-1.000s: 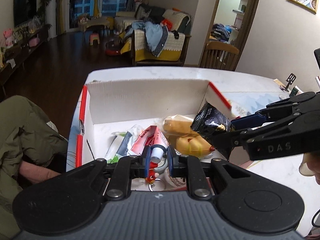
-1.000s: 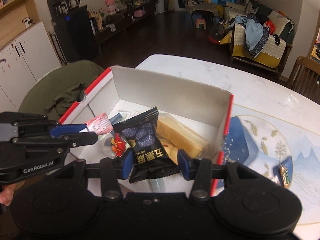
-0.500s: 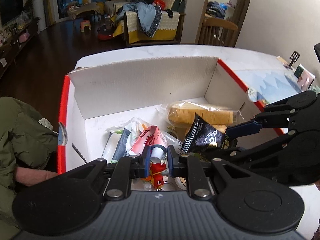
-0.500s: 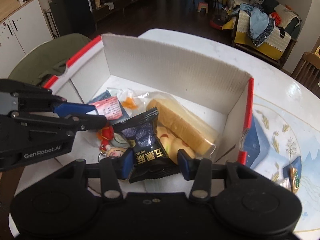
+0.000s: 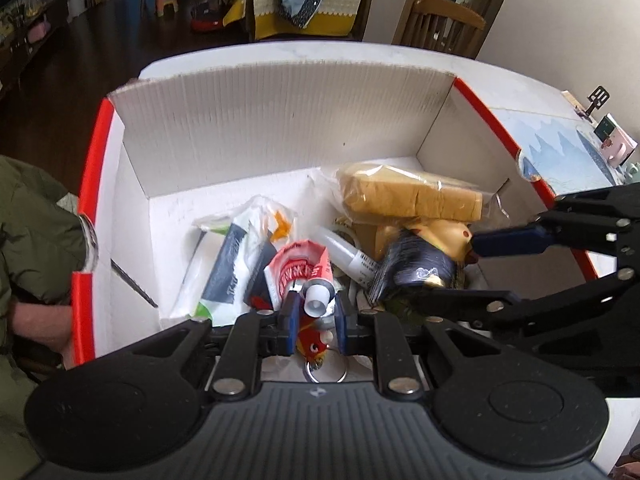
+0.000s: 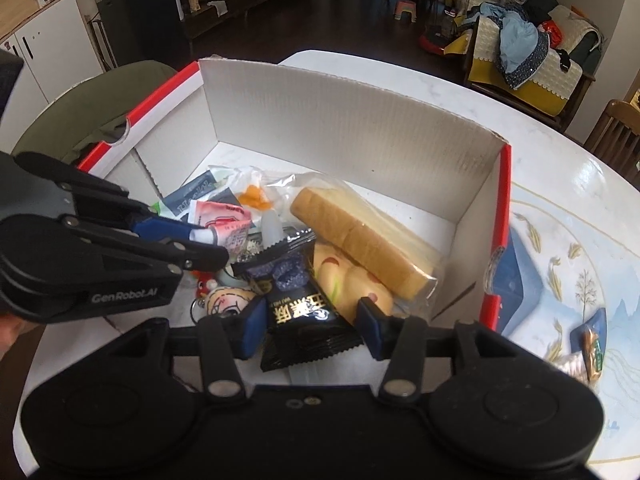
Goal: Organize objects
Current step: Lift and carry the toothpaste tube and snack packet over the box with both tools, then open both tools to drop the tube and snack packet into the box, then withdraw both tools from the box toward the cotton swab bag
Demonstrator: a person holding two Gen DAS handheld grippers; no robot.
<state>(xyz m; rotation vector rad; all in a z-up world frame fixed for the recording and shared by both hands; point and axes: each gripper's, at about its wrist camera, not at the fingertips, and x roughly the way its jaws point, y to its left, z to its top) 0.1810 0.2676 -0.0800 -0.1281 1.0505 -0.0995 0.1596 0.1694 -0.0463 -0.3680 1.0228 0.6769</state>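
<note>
Between the right gripper fingers: black snack packet.

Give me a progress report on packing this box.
Done: bread, a yellow toy and white pouches lie in the box. In hand: the left gripper holds a red tube; the right gripper holds a black snack packet, both over the box. Left: releasing them, plus small wrapped items on the mat.

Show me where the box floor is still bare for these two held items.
Bare floor in the cardboard box runs along the back wall, behind the bagged bread, and down the left wall beside the white pouch. The front centre is crowded: toothpaste tube, black snack packet, keychains.
</note>
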